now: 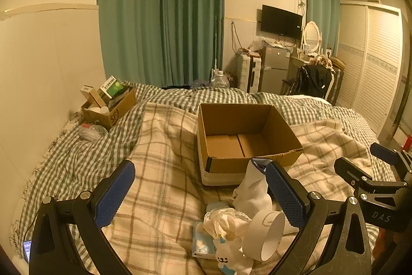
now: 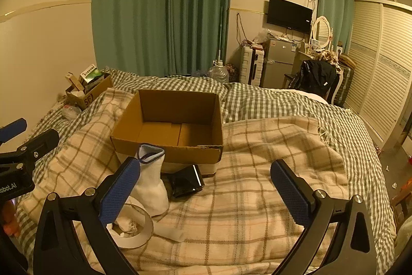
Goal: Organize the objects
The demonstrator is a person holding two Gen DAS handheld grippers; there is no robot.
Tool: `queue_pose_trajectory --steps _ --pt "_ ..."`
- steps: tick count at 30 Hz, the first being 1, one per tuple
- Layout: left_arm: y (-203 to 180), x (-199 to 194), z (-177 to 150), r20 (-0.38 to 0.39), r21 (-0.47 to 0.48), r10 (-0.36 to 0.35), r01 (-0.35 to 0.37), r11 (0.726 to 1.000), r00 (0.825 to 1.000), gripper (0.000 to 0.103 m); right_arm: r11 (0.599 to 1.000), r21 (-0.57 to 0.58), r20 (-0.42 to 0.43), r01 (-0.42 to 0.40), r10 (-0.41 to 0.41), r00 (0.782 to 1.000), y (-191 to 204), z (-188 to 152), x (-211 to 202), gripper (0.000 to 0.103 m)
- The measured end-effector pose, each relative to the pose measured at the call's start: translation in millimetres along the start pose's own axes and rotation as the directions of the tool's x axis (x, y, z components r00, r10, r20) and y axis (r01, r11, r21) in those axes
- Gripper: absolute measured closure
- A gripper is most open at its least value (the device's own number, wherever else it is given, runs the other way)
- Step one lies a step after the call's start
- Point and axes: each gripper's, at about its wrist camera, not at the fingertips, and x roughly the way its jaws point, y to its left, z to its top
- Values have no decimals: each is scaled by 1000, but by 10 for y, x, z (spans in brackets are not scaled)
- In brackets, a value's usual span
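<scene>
An open, empty cardboard box (image 1: 280,125) (image 2: 216,118) sits on the plaid blanket. In front of it stands a white sock (image 1: 253,191) (image 2: 152,187) with a blue cuff. A white paper cup (image 1: 265,233) (image 2: 139,226) lies on its side beside crumpled cloth (image 1: 224,222) and a small cartoon-faced item (image 1: 226,258). A black device (image 2: 186,181) lies by the box. My left gripper (image 1: 199,194) is open above the blanket, its right finger next to the sock. My right gripper (image 2: 206,187) is open, its left finger beside the sock.
A second cardboard box (image 1: 113,107) full of packages sits at the bed's far left near the wall, with a plastic bag (image 1: 91,132) beside it. A blue tissue pack (image 1: 202,244) lies by the cloth. Fridge, chair and wardrobe stand beyond the bed.
</scene>
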Motion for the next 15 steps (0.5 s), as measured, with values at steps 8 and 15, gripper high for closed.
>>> queue_pose_trajectory --steps 8,15 --pt "90 -50 -55 -5 -1 17 -17 1000 1000 0 999 -22 -27 -28 27 999 100 -70 27 6" --pt "198 185 -266 -96 5 54 -54 999 994 0 996 -71 -154 -51 39 987 265 -282 335 7"
